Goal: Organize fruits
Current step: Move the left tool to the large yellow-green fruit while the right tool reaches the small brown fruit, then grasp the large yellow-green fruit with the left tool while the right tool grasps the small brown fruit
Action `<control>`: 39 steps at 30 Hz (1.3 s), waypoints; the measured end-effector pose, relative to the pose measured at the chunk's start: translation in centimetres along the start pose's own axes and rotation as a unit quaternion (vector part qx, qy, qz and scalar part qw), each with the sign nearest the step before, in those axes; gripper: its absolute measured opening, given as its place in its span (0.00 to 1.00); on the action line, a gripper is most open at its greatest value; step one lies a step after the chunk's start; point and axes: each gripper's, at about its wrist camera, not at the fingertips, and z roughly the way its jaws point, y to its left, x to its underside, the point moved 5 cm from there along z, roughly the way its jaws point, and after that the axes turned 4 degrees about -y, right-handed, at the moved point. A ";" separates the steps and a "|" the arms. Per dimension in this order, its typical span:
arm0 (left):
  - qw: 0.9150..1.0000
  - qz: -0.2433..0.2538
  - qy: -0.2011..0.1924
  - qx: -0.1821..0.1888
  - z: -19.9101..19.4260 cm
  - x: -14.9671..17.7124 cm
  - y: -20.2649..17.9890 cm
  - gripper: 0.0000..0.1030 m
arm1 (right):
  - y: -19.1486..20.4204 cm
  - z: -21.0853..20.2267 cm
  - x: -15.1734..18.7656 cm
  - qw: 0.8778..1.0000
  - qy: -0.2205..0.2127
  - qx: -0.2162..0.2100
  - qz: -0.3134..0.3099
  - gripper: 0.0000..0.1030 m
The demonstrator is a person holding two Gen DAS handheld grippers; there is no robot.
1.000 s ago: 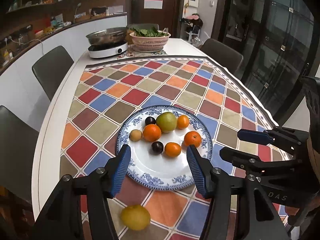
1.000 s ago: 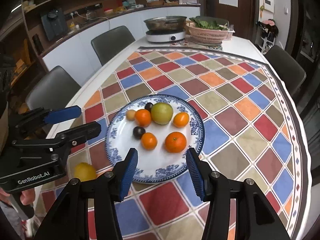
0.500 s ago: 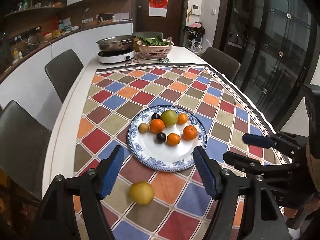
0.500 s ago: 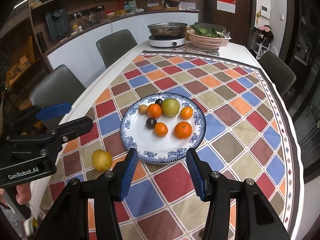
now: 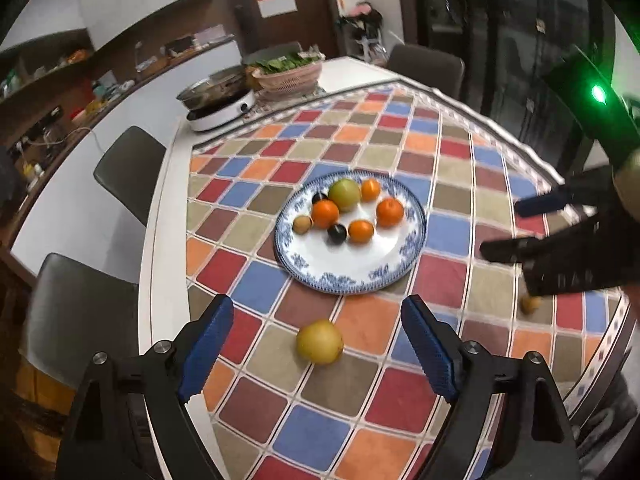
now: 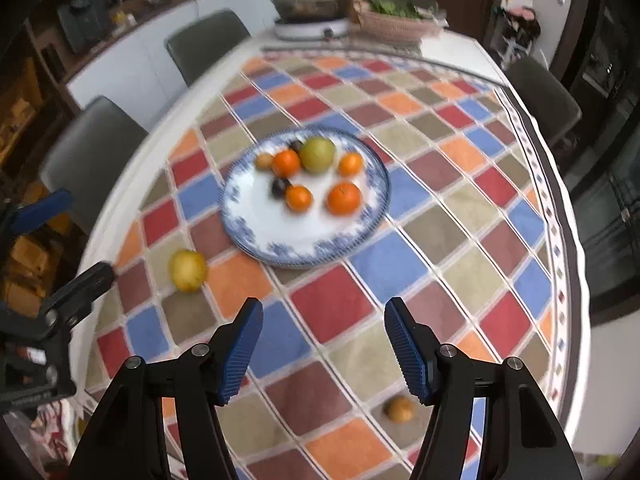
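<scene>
A blue-and-white plate (image 5: 352, 276) (image 6: 256, 224) on the checkered tablecloth holds several fruits: oranges, a green apple (image 5: 344, 194) (image 6: 317, 154), dark plums and a small tan fruit. A yellow fruit (image 5: 319, 341) (image 6: 187, 270) lies on the cloth in front of the plate, between my left gripper's open fingers in the left wrist view. A small brown fruit (image 6: 399, 409) (image 5: 531, 305) lies near the table's near right edge. My left gripper (image 5: 318, 354) is open and empty. My right gripper (image 6: 323, 350) is open and empty above the cloth.
A hot-pot cooker (image 5: 218, 102) (image 6: 312, 16) and a basket of greens (image 5: 288, 74) (image 6: 400, 20) stand at the far end of the table. Grey chairs (image 5: 128, 168) (image 6: 540, 96) line both sides. The table's left edge (image 5: 154, 264) is close.
Both grippers have pulled back and risen from the plate. The yellow fruit now shows between the left fingers, and the small brown fruit has come into view at the near right.
</scene>
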 end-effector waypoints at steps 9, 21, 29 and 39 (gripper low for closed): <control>0.988 -0.083 0.121 0.047 5.4 2.4 1.6 0.84 | -1.2 2.7 2.0 0.991 0.127 0.047 -0.022 0.62; 0.978 -0.067 0.196 0.019 11.8 5.4 1.8 0.83 | -1.8 7.3 5.4 0.966 0.242 0.082 -0.041 0.62; 0.977 -0.055 0.207 0.018 13.5 6.5 1.2 0.83 | -3.0 9.2 7.4 0.952 0.285 0.104 -0.053 0.61; 0.976 -0.038 0.214 0.017 15.2 7.2 0.8 0.71 | -3.2 10.1 9.6 0.935 0.328 0.114 -0.076 0.41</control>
